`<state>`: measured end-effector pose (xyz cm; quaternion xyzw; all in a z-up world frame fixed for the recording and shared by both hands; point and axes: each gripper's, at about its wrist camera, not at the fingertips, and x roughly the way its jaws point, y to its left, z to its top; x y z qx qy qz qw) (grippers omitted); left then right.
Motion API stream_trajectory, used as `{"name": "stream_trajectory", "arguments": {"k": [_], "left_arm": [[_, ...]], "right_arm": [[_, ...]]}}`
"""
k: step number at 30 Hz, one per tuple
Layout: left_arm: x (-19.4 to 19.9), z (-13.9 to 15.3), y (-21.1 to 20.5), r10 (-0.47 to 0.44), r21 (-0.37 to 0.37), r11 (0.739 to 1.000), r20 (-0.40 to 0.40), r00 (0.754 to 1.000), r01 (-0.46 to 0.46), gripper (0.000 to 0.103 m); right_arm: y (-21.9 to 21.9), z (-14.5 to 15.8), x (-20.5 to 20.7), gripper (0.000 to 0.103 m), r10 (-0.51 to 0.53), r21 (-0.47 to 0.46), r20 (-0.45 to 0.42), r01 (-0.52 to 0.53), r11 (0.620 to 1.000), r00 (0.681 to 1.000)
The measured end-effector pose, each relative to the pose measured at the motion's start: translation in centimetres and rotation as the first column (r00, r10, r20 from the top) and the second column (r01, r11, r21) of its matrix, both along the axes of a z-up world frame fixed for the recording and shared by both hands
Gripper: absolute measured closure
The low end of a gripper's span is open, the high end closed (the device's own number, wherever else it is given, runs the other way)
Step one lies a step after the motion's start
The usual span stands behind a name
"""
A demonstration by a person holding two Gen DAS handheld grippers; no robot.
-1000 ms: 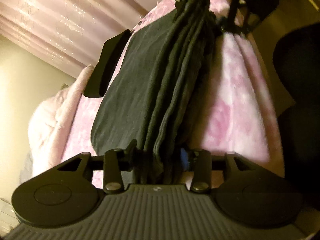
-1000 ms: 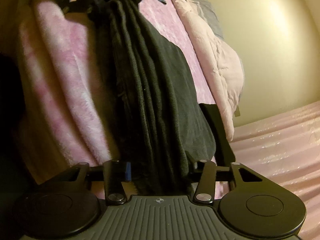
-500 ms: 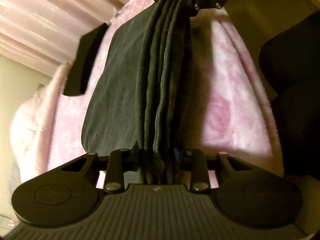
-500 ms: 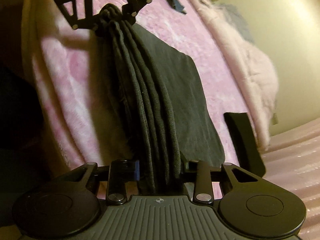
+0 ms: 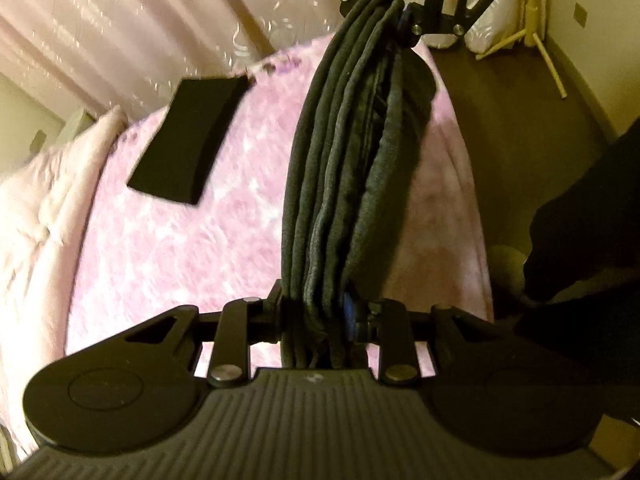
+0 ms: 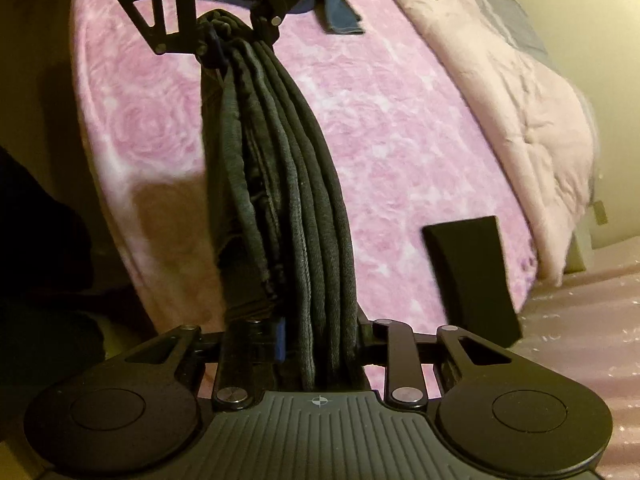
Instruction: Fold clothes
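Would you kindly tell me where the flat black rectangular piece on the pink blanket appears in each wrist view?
Left wrist view: the flat black piece lies upper left on the pink blanket, left of the hanging dark garment.
Right wrist view: it lies lower right, right of the garment.
Shared landmark: the garment bunched between both tongs.
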<state>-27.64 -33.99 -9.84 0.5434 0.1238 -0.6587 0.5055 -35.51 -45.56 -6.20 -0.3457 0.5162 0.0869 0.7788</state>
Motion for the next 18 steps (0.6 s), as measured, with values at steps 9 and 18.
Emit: {"name": "stream_trajectory", "arguments": {"k": [9, 18], "left_arm": [[4.0, 4.5, -12.2, -0.045, -0.122, 0.991, 0.103, 0.994, 0.058, 0.078], [9.8, 4.0, -31.3, 0.097, -0.153, 0.985, 0.121, 0.988, -0.078, 0.078]], "right_arm": [[-8.1, 5.5, 2.8, 0.075, -0.059, -0.080, 0.094, 0.067, 0.995, 0.994], [-27.0, 5.8, 10.8, 0.075, 0.041, -0.122, 0.158, -0.022, 0.992, 0.987]]}}
